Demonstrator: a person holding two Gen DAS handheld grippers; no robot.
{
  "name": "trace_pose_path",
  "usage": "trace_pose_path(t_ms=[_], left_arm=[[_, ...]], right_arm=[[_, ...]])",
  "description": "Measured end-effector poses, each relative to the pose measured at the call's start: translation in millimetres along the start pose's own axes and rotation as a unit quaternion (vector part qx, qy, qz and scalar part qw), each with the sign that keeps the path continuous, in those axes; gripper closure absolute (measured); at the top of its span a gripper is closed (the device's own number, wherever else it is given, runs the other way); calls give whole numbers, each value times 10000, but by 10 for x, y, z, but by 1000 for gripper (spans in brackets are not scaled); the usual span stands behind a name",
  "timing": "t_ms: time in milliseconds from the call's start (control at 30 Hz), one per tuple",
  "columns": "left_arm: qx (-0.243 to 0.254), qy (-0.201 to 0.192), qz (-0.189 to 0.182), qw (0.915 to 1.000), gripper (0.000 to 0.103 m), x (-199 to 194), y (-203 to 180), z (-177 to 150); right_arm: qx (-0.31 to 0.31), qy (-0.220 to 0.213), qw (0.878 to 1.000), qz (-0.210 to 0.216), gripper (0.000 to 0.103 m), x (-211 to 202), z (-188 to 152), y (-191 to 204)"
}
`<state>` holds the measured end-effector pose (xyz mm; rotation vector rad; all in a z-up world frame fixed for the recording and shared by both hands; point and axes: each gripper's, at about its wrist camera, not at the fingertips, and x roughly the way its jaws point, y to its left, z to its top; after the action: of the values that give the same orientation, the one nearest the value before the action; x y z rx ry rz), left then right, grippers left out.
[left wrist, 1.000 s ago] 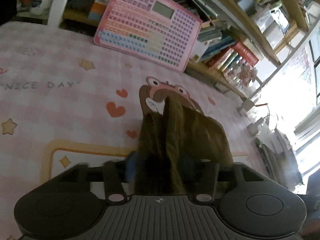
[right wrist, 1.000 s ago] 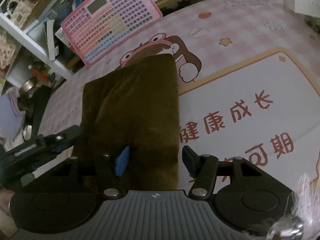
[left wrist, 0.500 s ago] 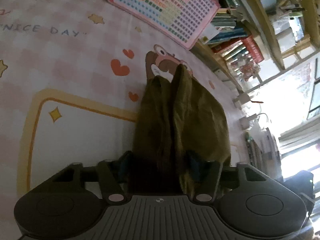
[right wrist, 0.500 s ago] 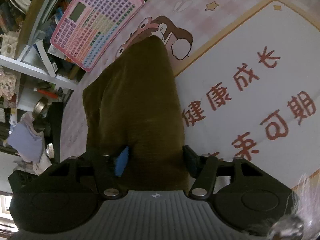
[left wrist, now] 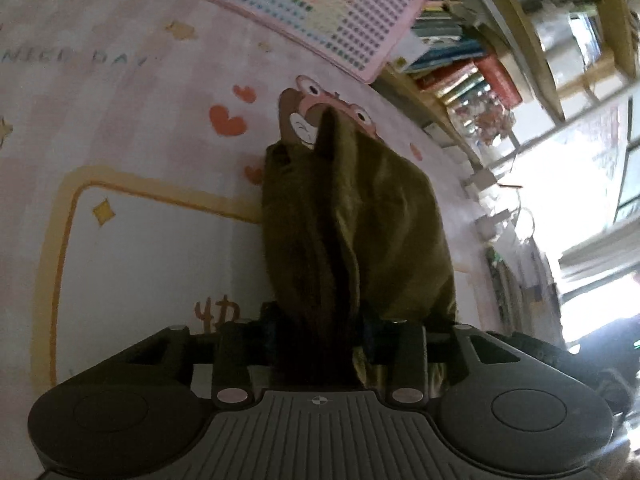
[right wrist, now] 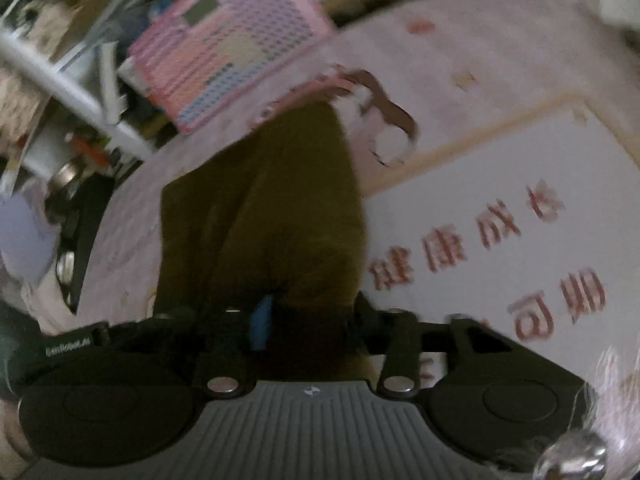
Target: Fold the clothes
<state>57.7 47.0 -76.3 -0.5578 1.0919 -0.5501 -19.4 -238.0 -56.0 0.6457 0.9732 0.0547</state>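
An olive-brown garment lies folded lengthwise on a pink cartoon play mat. Its near end rises in a bunched ridge between the fingers of my left gripper, which is shut on it while its jaws are opening. In the right wrist view the same garment stretches away from my right gripper. That gripper's jaws are opening too, with cloth filling the gap between the blue pad and the other finger. Both sets of fingertips are partly hidden by the cloth.
A pink toy keyboard board leans at the mat's far edge against a bookshelf full of books. The board shows again in the right wrist view, with cluttered shelves to the left. Bare mat with red characters lies to the right.
The left jaws narrowed on the bunched cloth, then widened slightly, and the view rolled a little. The right jaws closed in and spread again; the right view is now blurred.
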Motion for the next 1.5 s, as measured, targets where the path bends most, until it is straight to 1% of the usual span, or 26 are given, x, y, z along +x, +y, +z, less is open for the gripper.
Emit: trace_pose_path(t_ms=[33,133,200,267,300,367,400,467,533,667,733,900,967,1200,1500], left_arm=[[-64,34,-11,10000,55,18,20,2],[-222,68,-153,9996,55,61,65,-2],[-264,51,-162,9995,56,84,51,-12],[-304,31,-166,9994,58,108,34,-23],[-325,21,-168,9993,62,119,25,-29],[-361,-37,-112,9993,68,117,-6,-46],[-345,-91,-97,9993,71,105,-36,-57],[-191,-259,-25,9995,72,61,-154,-81],[-53,-442,63,9990,73,10,-276,-101],[-15,-775,175,9968,72,-86,-478,-147],[-32,-854,256,9960,72,-92,-541,-197],[-150,-928,458,9945,72,-50,-660,-332],[-108,-994,514,9937,72,-49,-729,-370],[73,-1171,641,9910,72,-18,-973,-425],[266,-1174,664,9905,72,84,-1143,-401]], right_arm=[[164,72,9998,10,40,12,0,-51],[625,190,9974,290,40,39,-31,-182],[689,235,9963,453,41,53,-32,-199],[698,323,9953,580,54,83,-31,-194],[713,356,9947,651,57,101,-31,-194],[644,394,9944,745,67,108,-5,-194],[586,414,9943,784,69,107,12,-190],[324,353,9955,822,76,72,59,-150],[-37,207,9961,851,77,4,116,-82],[-595,43,9927,1046,78,-131,247,-19],[-744,48,9907,1139,78,-174,302,-33],[-831,262,9881,1267,78,-173,344,-176],[-884,293,9870,1309,78,-194,356,-222],[-1052,212,9826,1515,78,-323,414,-364],[-970,107,9818,1627,78,-418,496,-541]])
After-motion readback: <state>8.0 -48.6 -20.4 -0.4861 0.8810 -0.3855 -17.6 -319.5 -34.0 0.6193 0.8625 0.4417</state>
